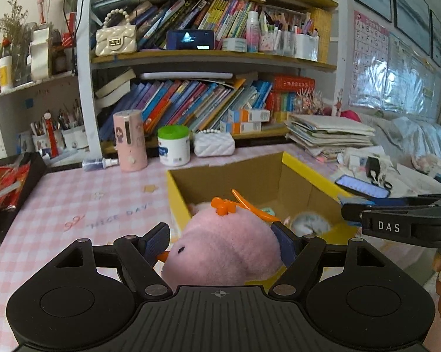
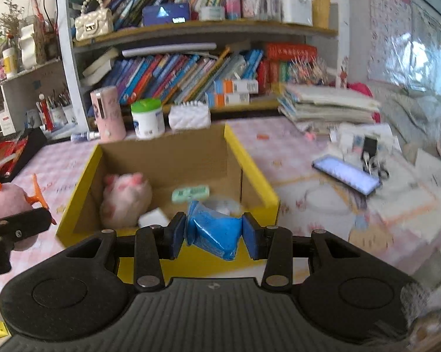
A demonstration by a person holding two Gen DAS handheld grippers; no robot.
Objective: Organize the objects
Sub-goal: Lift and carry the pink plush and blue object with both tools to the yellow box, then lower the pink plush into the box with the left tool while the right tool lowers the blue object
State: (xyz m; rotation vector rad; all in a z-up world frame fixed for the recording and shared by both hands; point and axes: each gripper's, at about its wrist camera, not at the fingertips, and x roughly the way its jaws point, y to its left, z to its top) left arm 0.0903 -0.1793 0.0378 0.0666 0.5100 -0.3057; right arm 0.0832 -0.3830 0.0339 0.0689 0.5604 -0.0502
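My left gripper (image 1: 222,242) is shut on a pink plush bird (image 1: 220,249) with orange feet, held at the near left edge of the yellow cardboard box (image 1: 176,193). The bird also shows in the right wrist view (image 2: 3,202). My right gripper (image 2: 214,231) is shut on a blue plastic packet (image 2: 213,231), held over the near edge of the box (image 2: 249,164). Inside the box lie a pink plush toy (image 2: 123,199), a green eraser-like block (image 2: 189,193) and a white item (image 2: 151,218).
The pink checked tablecloth (image 1: 74,199) carries a pink tumbler (image 1: 129,140), a white jar with green lid (image 1: 173,146), a white quilted purse (image 1: 214,143), a spray bottle (image 1: 100,164), a lit phone (image 2: 346,173) and stacked papers (image 1: 329,132). Bookshelves stand behind.
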